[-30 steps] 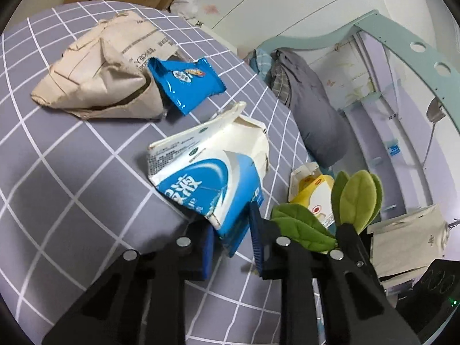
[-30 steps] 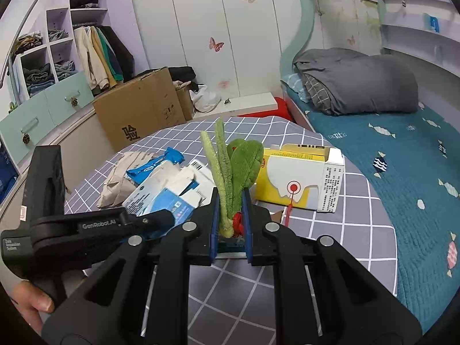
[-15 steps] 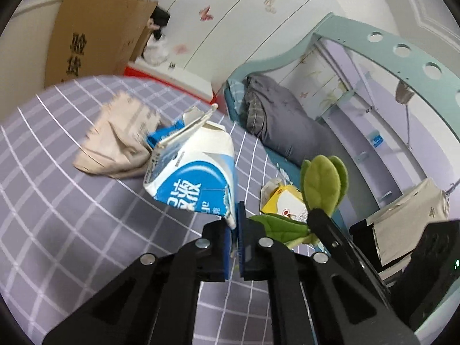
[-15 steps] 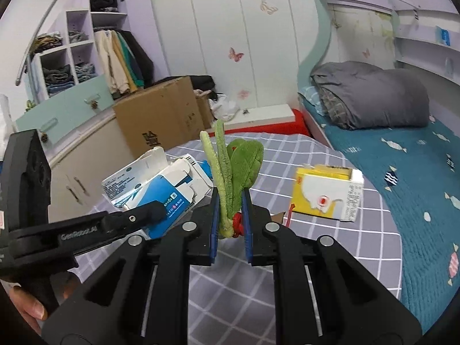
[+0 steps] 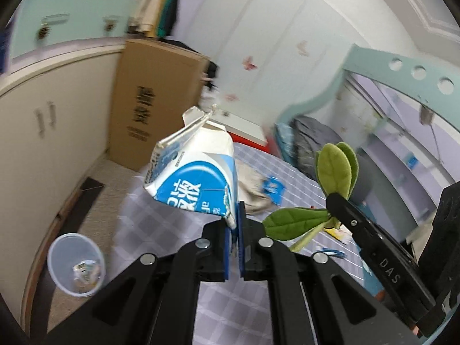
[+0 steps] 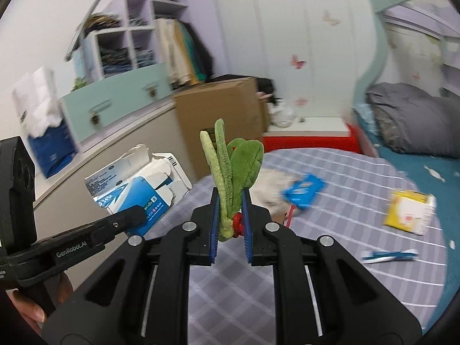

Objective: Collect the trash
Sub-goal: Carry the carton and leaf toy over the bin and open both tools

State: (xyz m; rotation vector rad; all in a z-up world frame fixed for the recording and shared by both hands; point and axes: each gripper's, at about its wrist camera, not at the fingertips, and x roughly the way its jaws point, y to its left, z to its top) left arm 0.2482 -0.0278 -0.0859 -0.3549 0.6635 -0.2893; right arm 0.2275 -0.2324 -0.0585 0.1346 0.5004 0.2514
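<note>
My left gripper [image 5: 234, 231] is shut on a crushed blue and white milk carton [image 5: 195, 181] and holds it in the air past the table's left edge; the carton also shows in the right wrist view [image 6: 135, 192]. My right gripper [image 6: 230, 221] is shut on a green plush leafy vegetable [image 6: 233, 169], held upright above the table; it also shows in the left wrist view [image 5: 333, 184]. A clear plastic bin [image 5: 76, 264] with some trash in it stands on the floor at lower left.
On the purple checked table [image 6: 330, 201] lie a crumpled brown paper bag [image 6: 273, 184], a blue wrapper [image 6: 304, 189], a yellow carton [image 6: 409, 211] and a small blue and white wrapper [image 6: 388, 256]. A big cardboard box [image 5: 155, 103] and cabinets stand beyond.
My left gripper has swung left with the milk carton, off the table toward the floor side, and the bin has come into view. My right gripper has also turned left with the plush vegetable.
</note>
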